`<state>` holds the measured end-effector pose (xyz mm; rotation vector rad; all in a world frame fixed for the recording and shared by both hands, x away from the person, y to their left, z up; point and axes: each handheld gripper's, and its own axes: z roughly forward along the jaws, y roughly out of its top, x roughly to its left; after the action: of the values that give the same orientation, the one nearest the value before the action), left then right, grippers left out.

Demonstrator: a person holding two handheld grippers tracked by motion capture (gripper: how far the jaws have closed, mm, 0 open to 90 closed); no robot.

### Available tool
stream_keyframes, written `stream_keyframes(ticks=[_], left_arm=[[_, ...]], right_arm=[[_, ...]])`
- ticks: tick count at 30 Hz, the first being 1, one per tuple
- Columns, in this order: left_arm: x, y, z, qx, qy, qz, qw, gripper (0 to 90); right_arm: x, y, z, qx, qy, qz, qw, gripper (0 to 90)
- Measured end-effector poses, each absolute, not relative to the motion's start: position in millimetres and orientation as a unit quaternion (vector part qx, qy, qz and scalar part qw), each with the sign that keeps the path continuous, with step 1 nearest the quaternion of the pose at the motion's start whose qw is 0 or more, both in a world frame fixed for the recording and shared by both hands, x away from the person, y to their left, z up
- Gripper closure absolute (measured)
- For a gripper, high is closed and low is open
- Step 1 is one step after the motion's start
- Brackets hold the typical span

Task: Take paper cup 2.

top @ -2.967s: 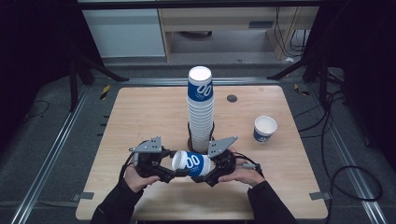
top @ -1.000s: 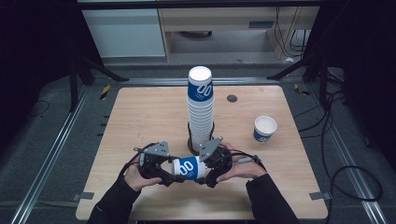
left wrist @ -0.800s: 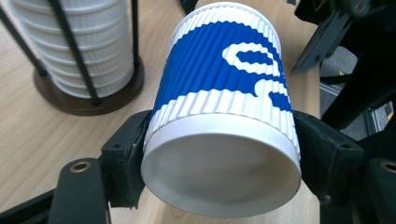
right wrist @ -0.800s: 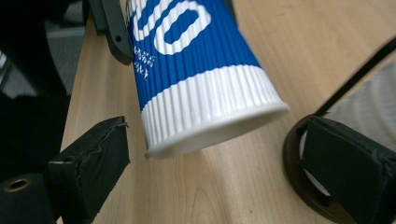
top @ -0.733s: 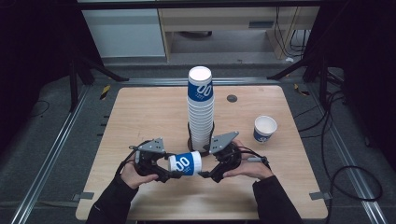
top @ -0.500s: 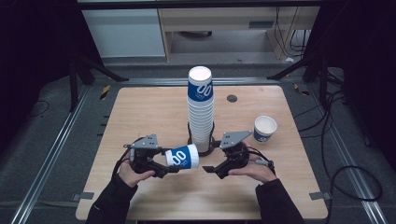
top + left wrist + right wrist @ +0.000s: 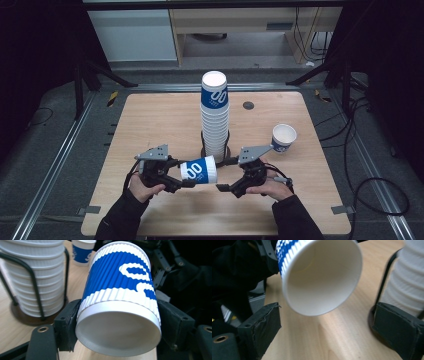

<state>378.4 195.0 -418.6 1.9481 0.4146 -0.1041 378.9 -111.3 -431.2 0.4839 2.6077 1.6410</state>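
A blue and white ribbed paper cup [image 7: 197, 171] lies level above the table's front. My left gripper [image 7: 184, 175] is shut on its base end. In the left gripper view the cup [image 7: 120, 282] sits clamped between both pads of the left gripper [image 7: 118, 335], recessed bottom toward the camera. My right gripper [image 7: 221, 175] stands open just right of the cup's mouth. In the right gripper view the cup's open mouth [image 7: 319, 277] hangs ahead of the right gripper [image 7: 332, 325]. Its jaws have just been opening, and neither pad touches the cup.
A tall stack of the same cups [image 7: 215, 120] stands in a black wire holder at the table's middle, close behind both grippers. A single upright cup [image 7: 283, 137] stands at the right. A small dark disc [image 7: 248, 105] lies behind it.
Both grippers met at the cup a second ago. The right gripper has since drawn off to the right, away from the cup's mouth, and the left keeps hold of the cup.
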Motion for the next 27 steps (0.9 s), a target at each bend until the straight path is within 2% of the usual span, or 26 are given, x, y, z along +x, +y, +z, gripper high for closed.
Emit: stream_keyframes(ticks=[13,18,27], left_arm=[[376.2,181.2,-425.8,0.834,0.139,-0.089,0.526,25.8],[375.0,177.6,-427.5,0.841,0.132,-0.094,0.517,25.7],[374.5,177.6,-425.5,0.844,0.138,-0.087,0.511,25.3]], right_arm=[[374.7,-99.0,-439.2,0.119,0.84,0.529,-0.032,9.0],[373.3,-93.4,-443.6,0.105,0.843,0.525,-0.044,13.1],[374.0,-94.0,-444.6,0.104,0.845,0.523,-0.045,15.4]])
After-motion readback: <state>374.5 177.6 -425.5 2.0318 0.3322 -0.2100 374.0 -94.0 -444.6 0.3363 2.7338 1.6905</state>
